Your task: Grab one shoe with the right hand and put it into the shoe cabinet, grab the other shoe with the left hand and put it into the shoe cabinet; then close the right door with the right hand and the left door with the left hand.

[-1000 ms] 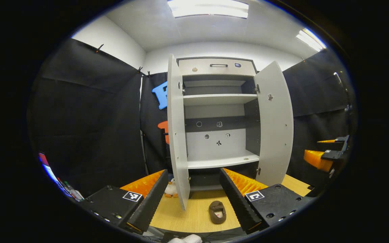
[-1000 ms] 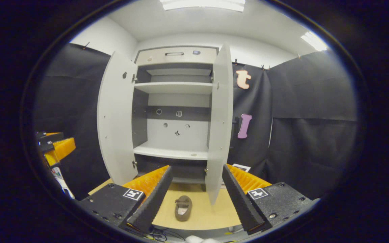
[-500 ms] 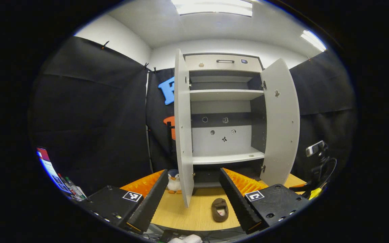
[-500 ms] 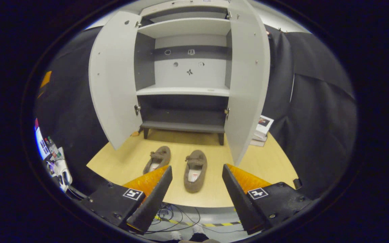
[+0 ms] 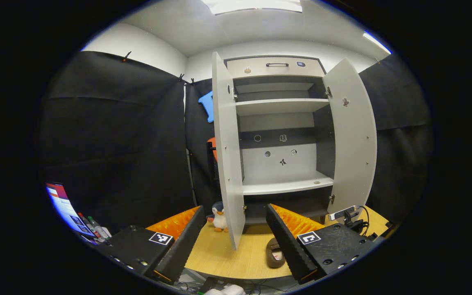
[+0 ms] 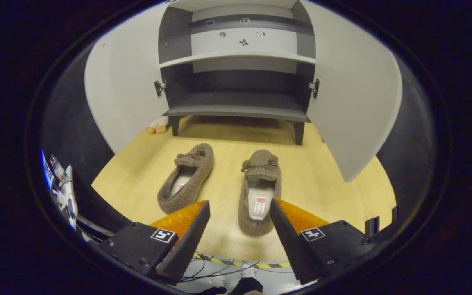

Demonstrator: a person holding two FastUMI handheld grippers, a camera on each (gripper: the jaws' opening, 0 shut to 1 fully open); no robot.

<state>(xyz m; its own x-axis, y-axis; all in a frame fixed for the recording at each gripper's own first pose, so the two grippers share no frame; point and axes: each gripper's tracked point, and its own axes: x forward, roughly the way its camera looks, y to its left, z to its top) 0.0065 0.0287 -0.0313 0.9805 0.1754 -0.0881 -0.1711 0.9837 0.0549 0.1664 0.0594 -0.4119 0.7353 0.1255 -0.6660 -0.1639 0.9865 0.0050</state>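
1. Shoe cabinet point(image 6: 236, 110) at 12 o'clock in the right gripper view, both doors open, shelves bare.
2. Right shoe point(image 6: 259, 191) on the floor, long axis 6-to-12, toe toward the cabinet; left shoe point(image 6: 187, 178) beside it at 10 o'clock.
3. Right gripper point(image 6: 239, 229) spread wide, empty, heel of right shoe between its fingers; nearer hand.
4. Left gripper point(image 5: 232, 235) spread, empty, held high.

Two brown fuzzy slippers, left shoe point(image 6: 187, 177) and right shoe point(image 6: 259, 190), lie side by side on the tabletop point(image 6: 334, 192), toes toward the open grey shoe cabinet point(image 6: 236, 110).
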